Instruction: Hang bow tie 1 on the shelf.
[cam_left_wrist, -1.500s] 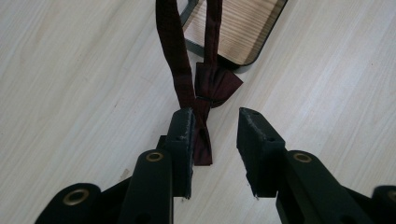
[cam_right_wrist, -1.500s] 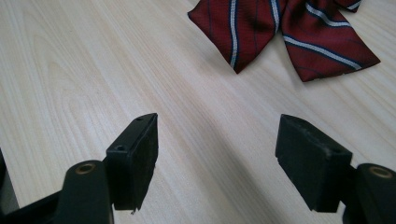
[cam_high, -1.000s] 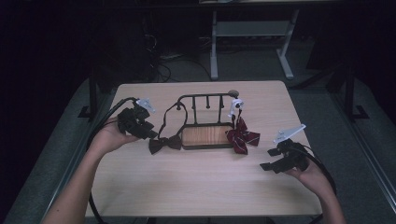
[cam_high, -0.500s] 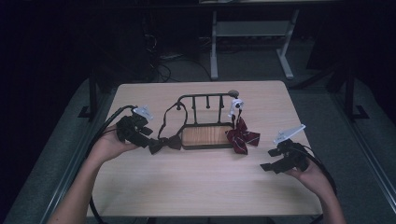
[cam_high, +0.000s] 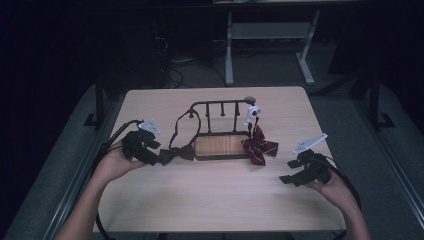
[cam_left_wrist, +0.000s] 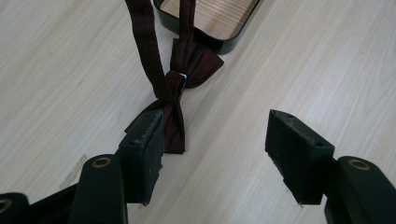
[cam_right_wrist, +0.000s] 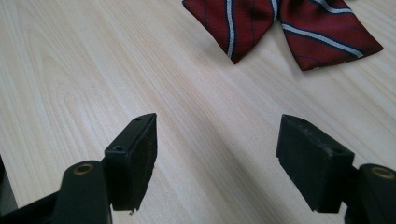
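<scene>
From the high view I see my left gripper (cam_high: 150, 150) low on the table (cam_high: 210, 200), just beside the dark bow tie (cam_high: 179, 152), and my right gripper (cam_high: 302, 172) resting well apart near the striped bow tie (cam_high: 260, 148). In the left gripper view its fingers (cam_left_wrist: 140, 149) have just been opening and stand apart, the dark bow tie (cam_left_wrist: 175, 100) lying by the left one on the table, unpinched. In the right gripper view the fingers (cam_right_wrist: 133, 158) stand wide apart over bare table.

Dark maroon bow tie (cam_left_wrist: 180, 88) lying flat on the pale wooden table (cam_left_wrist: 70, 70), strap running up toward a wooden tray (cam_left_wrist: 210, 18). Left gripper (cam_left_wrist: 215, 144) just opened wide; one finger (cam_left_wrist: 142, 154) against the bow's edge, nothing pinched.
</scene>
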